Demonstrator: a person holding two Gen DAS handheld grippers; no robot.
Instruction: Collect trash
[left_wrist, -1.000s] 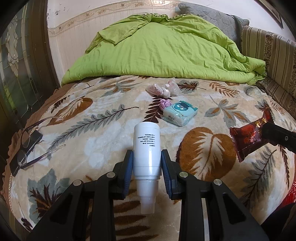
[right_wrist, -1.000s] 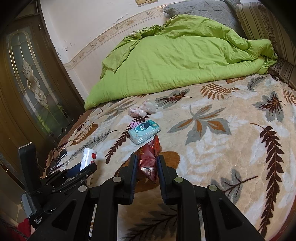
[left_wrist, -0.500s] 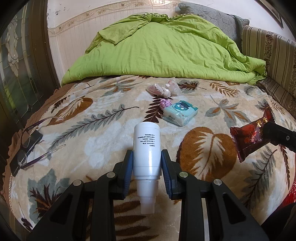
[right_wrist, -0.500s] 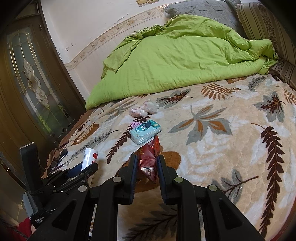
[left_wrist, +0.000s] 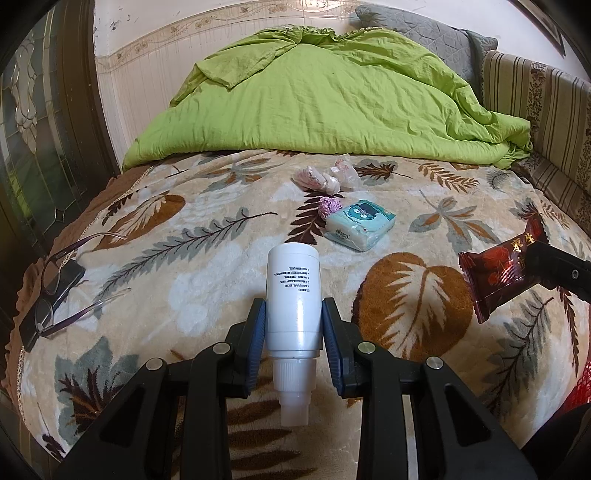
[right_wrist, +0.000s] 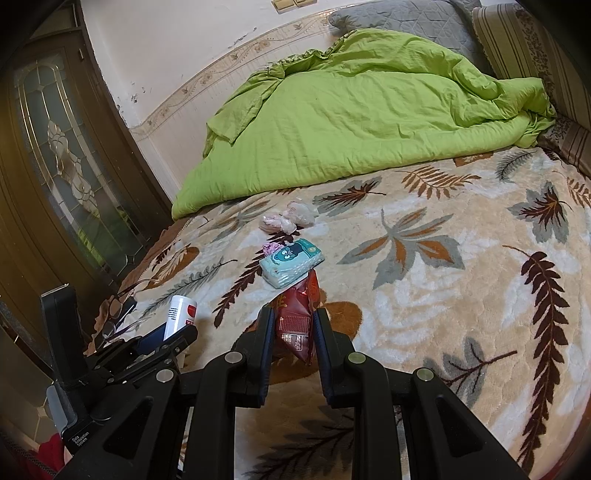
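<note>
My left gripper (left_wrist: 293, 325) is shut on a white plastic bottle (left_wrist: 293, 295), held above the leaf-patterned blanket (left_wrist: 192, 280) with its cap toward the camera. My right gripper (right_wrist: 294, 325) is shut on a dark red snack wrapper (right_wrist: 297, 314); the same wrapper (left_wrist: 495, 269) shows at the right of the left wrist view. On the blanket farther back lie a teal tissue pack (left_wrist: 360, 223), a small purple wad (left_wrist: 330, 205) and crumpled pink-white plastic bags (left_wrist: 327, 177). The right wrist view shows the bottle (right_wrist: 179, 314) in the left gripper (right_wrist: 173, 334), plus the tissue pack (right_wrist: 291, 262).
A rumpled green duvet (left_wrist: 325, 96) covers the far half of the bed, with a grey pillow (left_wrist: 436, 33) behind. Glasses (left_wrist: 55, 288) on a dark phone lie at the bed's left edge. A glazed wooden door (right_wrist: 62, 177) stands left; a striped headboard (left_wrist: 546, 110) right.
Hardly anything has moved. Both grippers hold their items in nearly the same place, with only a slight drift of the views.
</note>
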